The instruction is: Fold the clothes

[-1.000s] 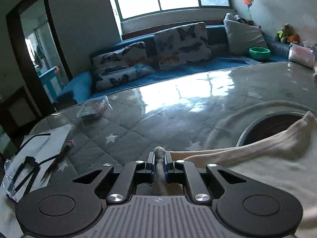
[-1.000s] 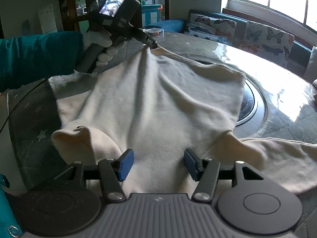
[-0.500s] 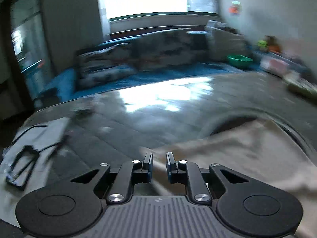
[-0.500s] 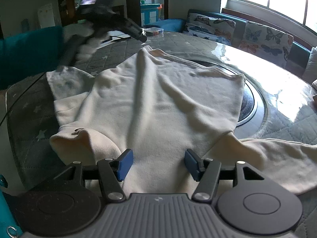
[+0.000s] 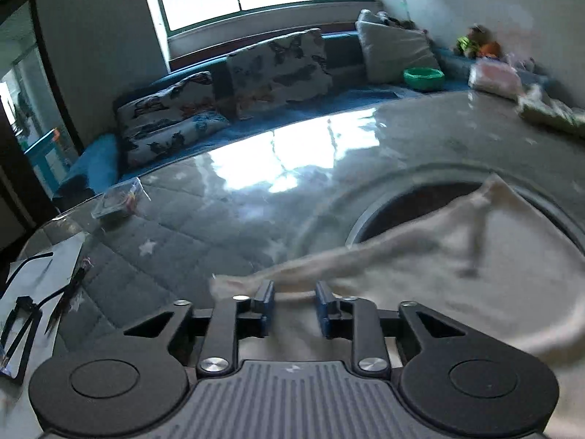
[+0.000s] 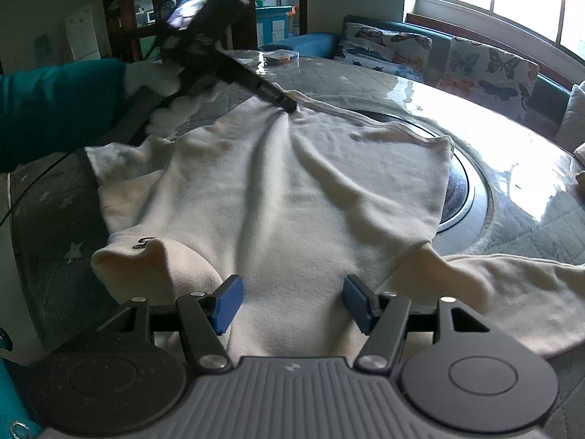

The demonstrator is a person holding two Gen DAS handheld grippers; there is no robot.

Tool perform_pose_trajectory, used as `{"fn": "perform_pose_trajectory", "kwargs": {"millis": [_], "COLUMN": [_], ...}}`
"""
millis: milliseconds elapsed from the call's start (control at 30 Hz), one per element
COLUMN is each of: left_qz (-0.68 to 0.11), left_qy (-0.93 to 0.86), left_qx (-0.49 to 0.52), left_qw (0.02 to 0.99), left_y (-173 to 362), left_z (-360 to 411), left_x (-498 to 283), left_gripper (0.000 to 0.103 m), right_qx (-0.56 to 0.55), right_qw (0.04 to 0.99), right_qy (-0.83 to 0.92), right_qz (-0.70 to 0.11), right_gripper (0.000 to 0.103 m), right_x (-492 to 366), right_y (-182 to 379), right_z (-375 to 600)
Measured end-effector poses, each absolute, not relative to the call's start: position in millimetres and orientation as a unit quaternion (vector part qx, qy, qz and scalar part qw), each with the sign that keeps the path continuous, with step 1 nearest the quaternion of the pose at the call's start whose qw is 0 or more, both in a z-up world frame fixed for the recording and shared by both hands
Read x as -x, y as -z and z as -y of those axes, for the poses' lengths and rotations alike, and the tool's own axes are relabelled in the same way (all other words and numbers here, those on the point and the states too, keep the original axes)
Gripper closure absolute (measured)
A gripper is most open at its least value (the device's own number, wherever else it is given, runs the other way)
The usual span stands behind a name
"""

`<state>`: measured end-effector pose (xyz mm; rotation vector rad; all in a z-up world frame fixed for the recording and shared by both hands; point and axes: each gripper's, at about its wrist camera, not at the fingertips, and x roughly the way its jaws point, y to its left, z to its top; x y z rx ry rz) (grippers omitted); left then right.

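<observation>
A cream long-sleeved top (image 6: 292, 190) lies spread on the round glass-topped table (image 6: 475, 117). One sleeve (image 6: 512, 285) trails to the right. My right gripper (image 6: 289, 301) is open, low over the near hem, with cloth between and under its jaws. My left gripper (image 5: 291, 301) is open over the far edge of the top (image 5: 438, 278); it shows in the right wrist view (image 6: 289, 106) with its tip down on the cloth. A gloved hand with a teal sleeve (image 6: 55, 109) holds it.
A dark round inset (image 5: 420, 205) sits mid-table, partly under the top. A small plastic box (image 5: 117, 201), black cables and a pen (image 5: 44, 303) lie at the left rim. A folded cloth (image 5: 548, 109) lies far right. A sofa with cushions (image 5: 270, 66) stands behind.
My left gripper let go of the cloth edge it pinched, opened, and came down again onto the far edge of the top. The top settled flatter. My right gripper stayed open in place.
</observation>
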<state>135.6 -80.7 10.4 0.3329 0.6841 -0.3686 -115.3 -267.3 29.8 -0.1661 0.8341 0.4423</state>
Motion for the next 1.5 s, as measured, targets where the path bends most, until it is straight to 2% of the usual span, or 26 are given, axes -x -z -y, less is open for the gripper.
{"fn": "perform_pose_trajectory", "kwargs": {"millis": [267,367,600,767,833,1000,1200,1433,1467,1500], "left_qz": [-0.314,-0.335,-0.313,-0.314,-0.314,-0.324,-0.363,-0.366,-0.365,-0.363], "left_qy": [0.140,0.118,0.129,0.077,0.046,-0.015,-0.043,-0.050,-0.045,-0.040], "left_qx": [-0.183,-0.156,-0.145,-0.139,-0.130,-0.107,-0.077,-0.054,-0.051,-0.047], "left_qw": [0.921,0.922,0.930,0.936,0.940,0.940,0.928,0.928,0.929,0.930], "left_y": [-8,-10,-45,-62,-66,-64,-35,-20,-19,-19], "left_z": [92,86,48,-6,-35,-101,-142,-148,-146,-145], "left_x": [-161,-173,-132,-93,-77,-32,17,26,26,27], "left_gripper": [0.075,0.076,0.074,0.066,0.057,0.053,0.049,0.051,0.056,0.072], "right_qx": [0.077,0.077,0.077,0.075,0.074,0.074,0.072,0.063,0.061,0.059], "right_qw": [0.888,0.888,0.888,0.891,0.892,0.895,0.898,0.907,0.908,0.910], "right_qy": [-0.218,-0.219,-0.217,-0.210,-0.205,-0.195,-0.181,-0.165,-0.162,-0.158], "right_qz": [-0.397,-0.397,-0.397,-0.397,-0.395,-0.394,-0.394,-0.383,-0.381,-0.379], "right_gripper": [0.039,0.039,0.036,0.035,0.035,0.034,0.034,0.034,0.034,0.034], "right_x": [117,118,117,117,117,117,118,122,124,125], "right_y": [-29,-29,-29,-28,-28,-27,-29,-39,-41,-43], "right_z": [270,270,269,265,264,262,259,261,263,265]}}
